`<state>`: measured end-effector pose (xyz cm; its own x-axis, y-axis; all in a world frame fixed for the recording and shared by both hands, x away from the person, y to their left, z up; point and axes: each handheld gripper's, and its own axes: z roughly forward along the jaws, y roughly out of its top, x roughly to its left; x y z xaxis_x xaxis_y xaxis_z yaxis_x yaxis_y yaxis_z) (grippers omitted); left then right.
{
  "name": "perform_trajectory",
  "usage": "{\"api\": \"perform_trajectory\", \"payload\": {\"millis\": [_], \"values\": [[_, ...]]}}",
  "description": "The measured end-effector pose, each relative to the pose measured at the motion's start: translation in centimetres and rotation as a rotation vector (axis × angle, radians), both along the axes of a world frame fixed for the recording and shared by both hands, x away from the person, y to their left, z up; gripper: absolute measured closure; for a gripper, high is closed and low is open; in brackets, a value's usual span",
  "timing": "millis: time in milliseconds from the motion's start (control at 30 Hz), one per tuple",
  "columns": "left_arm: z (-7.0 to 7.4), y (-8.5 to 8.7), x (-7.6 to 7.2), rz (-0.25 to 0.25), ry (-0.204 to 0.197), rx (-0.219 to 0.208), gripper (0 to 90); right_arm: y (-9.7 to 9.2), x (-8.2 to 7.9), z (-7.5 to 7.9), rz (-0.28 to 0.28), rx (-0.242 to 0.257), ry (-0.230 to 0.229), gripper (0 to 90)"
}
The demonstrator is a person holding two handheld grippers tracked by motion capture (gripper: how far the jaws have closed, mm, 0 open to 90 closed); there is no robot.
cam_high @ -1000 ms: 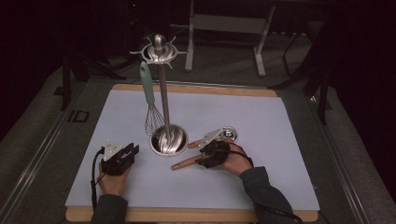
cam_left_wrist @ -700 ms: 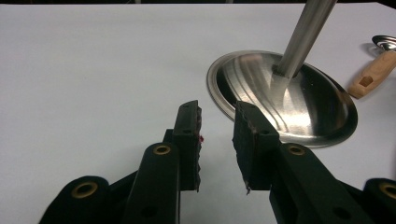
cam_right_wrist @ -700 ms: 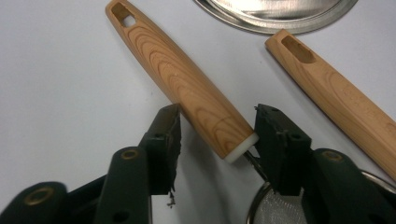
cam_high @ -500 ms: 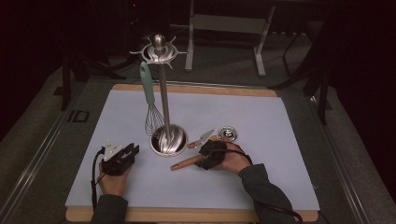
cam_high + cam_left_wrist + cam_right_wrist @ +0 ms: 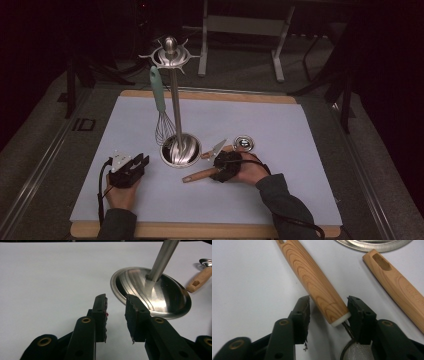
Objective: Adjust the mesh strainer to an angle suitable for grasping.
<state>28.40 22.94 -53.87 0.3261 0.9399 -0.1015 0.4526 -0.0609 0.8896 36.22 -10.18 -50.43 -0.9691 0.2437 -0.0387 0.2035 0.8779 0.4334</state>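
Note:
A steel utensil stand (image 5: 180,150) rises from its round base (image 5: 152,293), and a teal-handled whisk (image 5: 159,100) hangs from its top hooks. My left gripper (image 5: 142,161) (image 5: 116,300) rests open and empty just left of the base. My right gripper (image 5: 216,172) (image 5: 328,302) straddles the wooden handle (image 5: 196,175) (image 5: 317,282) of a mesh strainer (image 5: 352,351) lying on the mat. Its jaws have just been closing. The right pad meets the handle's white end, and a thin gap shows at the left pad.
A second wooden-handled utensil (image 5: 214,149) (image 5: 397,285) lies between the base and my right hand. A small round metal piece (image 5: 245,143) sits behind it. A pale mat (image 5: 280,200) covers the wooden board. Dark frames stand beyond the table.
My right hand has edged slightly left along the strainer handle, which stays on the mat. The left gripper has kept still.

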Motion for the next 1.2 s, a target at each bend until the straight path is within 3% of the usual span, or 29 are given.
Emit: {"api": "perform_trajectory", "payload": {"millis": [133,267,333,467,733,867,1067,1200], "values": [[0.0,0.0,0.0,0.000,0.000,0.001,70.6,-0.1,-0.1,0.3,-0.003,-0.003,0.002,58.0],[0.0,0.0,0.0,0.000,0.000,-0.002,70.5,-0.6,-0.4,0.9,-0.011,0.009,-0.015,66.7],[0.0,0.0,0.0,0.000,0.001,-0.001,70.5,-0.9,-0.5,1.0,-0.018,-0.014,0.001,67.5],[0.0,0.0,0.0,0.001,0.001,0.001,70.5,-1.1,-0.4,0.9,-0.027,-0.012,0.006,67.6],[0.0,0.0,0.0,0.000,0.001,0.001,70.5,0.3,-0.7,1.2,0.007,-0.083,-0.019,67.9],[0.0,0.0,0.0,-0.001,0.001,0.001,70.5,1.2,-1.0,1.2,0.030,-0.147,-0.045,67.8],[0.0,0.0,0.0,-0.001,0.001,0.002,70.5,2.6,-1.1,1.4,0.110,-0.216,-0.026,65.5],[0.0,0.0,0.0,-0.002,0.001,0.001,70.5,3.6,-0.6,1.1,0.129,-0.214,0.016,65.1]]}}
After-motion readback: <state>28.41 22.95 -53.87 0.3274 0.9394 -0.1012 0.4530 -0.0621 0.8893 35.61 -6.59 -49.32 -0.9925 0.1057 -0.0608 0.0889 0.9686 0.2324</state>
